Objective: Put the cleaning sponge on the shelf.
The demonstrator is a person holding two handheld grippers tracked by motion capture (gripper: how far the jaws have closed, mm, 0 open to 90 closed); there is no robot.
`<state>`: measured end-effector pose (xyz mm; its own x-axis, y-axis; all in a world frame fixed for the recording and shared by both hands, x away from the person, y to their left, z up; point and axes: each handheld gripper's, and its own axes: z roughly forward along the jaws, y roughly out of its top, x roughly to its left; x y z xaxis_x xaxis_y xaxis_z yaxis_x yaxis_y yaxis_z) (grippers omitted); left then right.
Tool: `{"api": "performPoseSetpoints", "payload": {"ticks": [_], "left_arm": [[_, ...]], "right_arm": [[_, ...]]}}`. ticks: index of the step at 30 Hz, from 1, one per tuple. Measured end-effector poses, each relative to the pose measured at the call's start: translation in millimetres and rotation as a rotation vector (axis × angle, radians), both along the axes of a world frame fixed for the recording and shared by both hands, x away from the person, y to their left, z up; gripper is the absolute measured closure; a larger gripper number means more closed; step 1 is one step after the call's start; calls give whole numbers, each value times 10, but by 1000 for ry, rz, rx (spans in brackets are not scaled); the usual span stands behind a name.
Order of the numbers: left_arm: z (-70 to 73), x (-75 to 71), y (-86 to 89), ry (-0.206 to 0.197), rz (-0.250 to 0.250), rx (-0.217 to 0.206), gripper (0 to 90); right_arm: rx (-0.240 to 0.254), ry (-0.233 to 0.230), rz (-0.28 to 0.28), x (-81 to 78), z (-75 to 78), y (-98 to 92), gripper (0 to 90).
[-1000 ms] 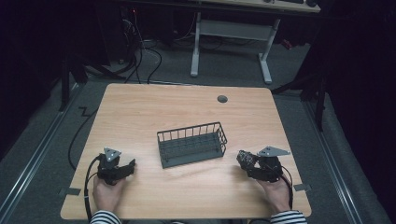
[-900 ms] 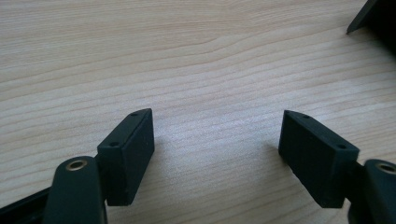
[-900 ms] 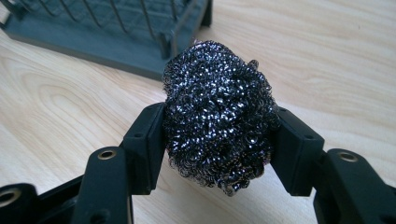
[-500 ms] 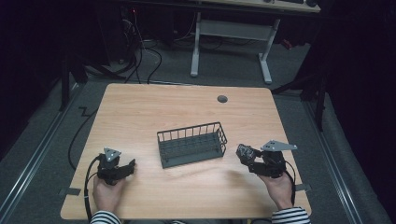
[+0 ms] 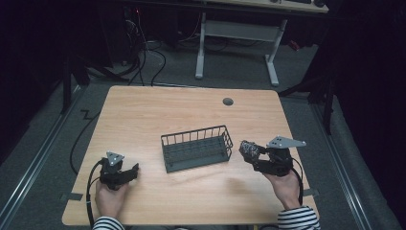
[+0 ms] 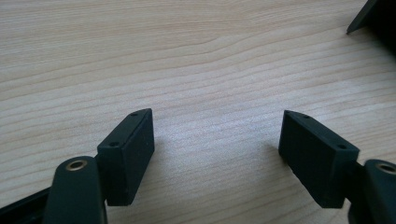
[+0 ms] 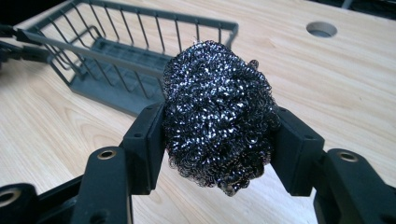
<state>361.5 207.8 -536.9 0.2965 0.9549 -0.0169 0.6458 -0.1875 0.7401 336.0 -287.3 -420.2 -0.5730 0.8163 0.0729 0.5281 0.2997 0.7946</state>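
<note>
Nearest, the left gripper (image 5: 130, 171) rests on the table (image 5: 143, 115) with jaws apart and empty, while the right gripper (image 5: 249, 152) clamps a steel scourer (image 7: 218, 115) just beside the empty wire basket (image 5: 197, 148), so dropping it in remains; beyond lie a dark floor and cables (image 5: 148, 52).

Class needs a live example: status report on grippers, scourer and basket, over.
Right gripper shut on scourer, held off the table beside basket. Left gripper open, empty, low over the table. Basket empty, path clear.
</note>
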Motion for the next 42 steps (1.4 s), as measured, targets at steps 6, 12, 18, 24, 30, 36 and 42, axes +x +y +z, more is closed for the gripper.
{"api": "performPoseSetpoints", "payload": {"ticks": [6,12,18,24,30,36,42], "left_arm": [[0,1,1,0,0,-1,270],[0,1,1,0,0,-1,271],[0,1,2,0,0,-2,271],[0,1,4,0,0,-3,271],[0,1,3,0,1,-2,271],[0,1,5,0,2,-4,271],[0,1,4,0,4,-3,271]], "right_arm": [[12,-7,26,44,107,74,423],[32,-19,47,95,201,146,423],[36,-15,57,152,259,222,423],[37,-22,81,230,327,328,422],[39,-15,105,332,335,483,423],[26,5,124,476,298,667,422],[11,23,134,604,214,844,420]]}}
